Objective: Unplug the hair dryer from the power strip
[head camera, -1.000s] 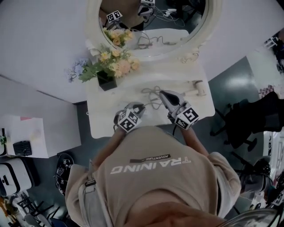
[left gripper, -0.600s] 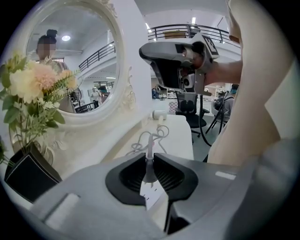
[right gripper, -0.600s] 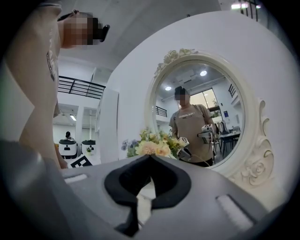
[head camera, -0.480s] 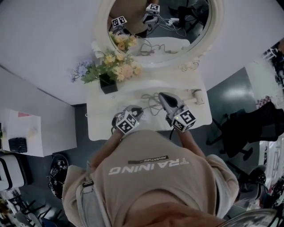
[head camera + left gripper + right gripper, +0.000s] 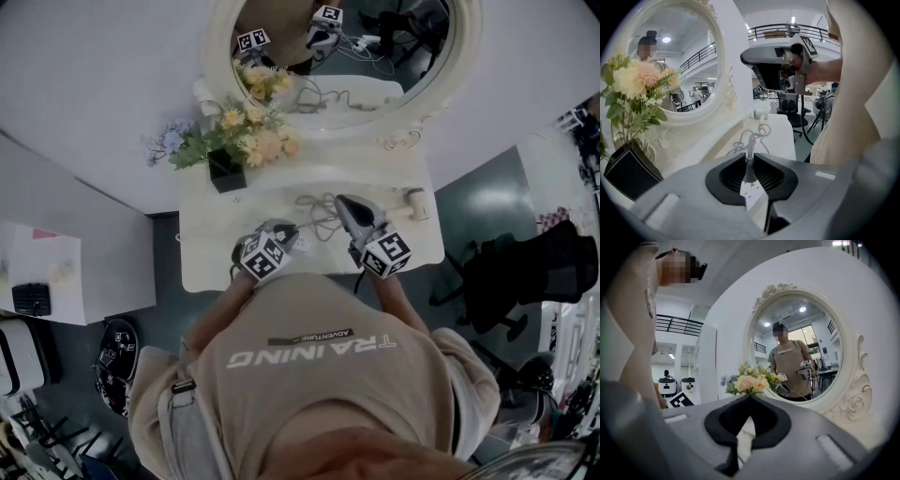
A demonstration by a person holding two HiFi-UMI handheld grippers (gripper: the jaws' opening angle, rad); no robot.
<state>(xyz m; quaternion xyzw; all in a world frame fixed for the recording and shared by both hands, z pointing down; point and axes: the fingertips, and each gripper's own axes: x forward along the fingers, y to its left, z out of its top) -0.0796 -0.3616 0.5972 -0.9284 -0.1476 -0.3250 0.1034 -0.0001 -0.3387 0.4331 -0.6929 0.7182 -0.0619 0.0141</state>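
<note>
A white power strip (image 5: 753,196) lies near the front edge of the white dressing table (image 5: 412,246). A grey plug (image 5: 749,169) stands in the strip. My left gripper (image 5: 750,165) is shut on this plug and points down at it. The plug's grey cord (image 5: 751,139) runs in loops (image 5: 319,208) across the table to the pale hair dryer (image 5: 413,199), which lies at the table's far right (image 5: 761,114). My right gripper (image 5: 343,202) hovers level above the table beside the left one, jaws shut with nothing between them (image 5: 750,398).
A large oval mirror (image 5: 412,103) in a white frame stands at the back of the table. A black vase of flowers (image 5: 226,172) sits at the back left. A black office chair (image 5: 520,267) is on the floor to the right.
The head view has drifted slightly. Both grippers keep their places, the left one still on the plug.
</note>
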